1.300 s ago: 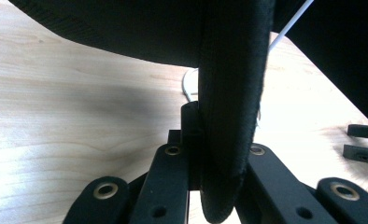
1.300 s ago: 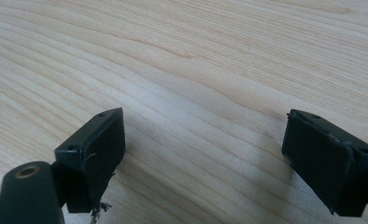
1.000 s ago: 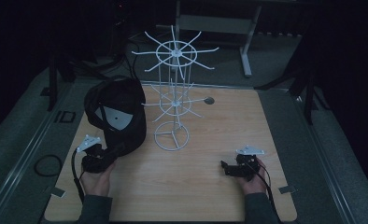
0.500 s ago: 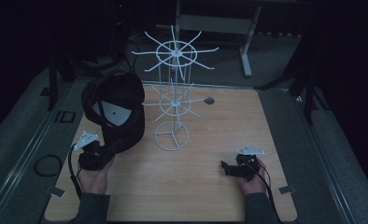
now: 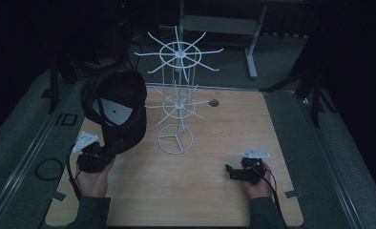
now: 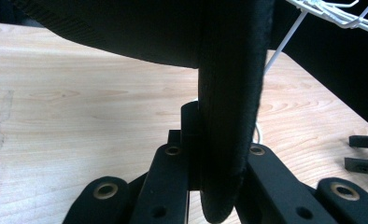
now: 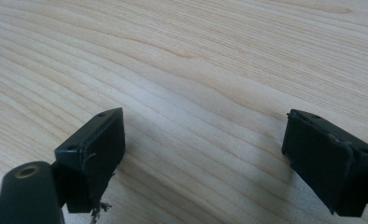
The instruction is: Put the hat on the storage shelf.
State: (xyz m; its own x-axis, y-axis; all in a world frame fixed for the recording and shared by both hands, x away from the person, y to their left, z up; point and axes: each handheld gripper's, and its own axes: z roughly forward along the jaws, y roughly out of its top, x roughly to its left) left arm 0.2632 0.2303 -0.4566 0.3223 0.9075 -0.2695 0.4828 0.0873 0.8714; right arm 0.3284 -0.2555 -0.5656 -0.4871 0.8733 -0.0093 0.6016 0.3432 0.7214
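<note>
Wooden surface, dim room: my left tongs clamp the black cap by its brim near the left edge, beside the wire rack; my right tongs rest wide open, empty.

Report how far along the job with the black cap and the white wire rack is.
Done: the left tool is shut on the black cap and holds it above the table. In hand: the cap hangs beside the white wire rack, apparently on no arm. Left, probably: hanging it there. The right tool rests open on the table.
</note>
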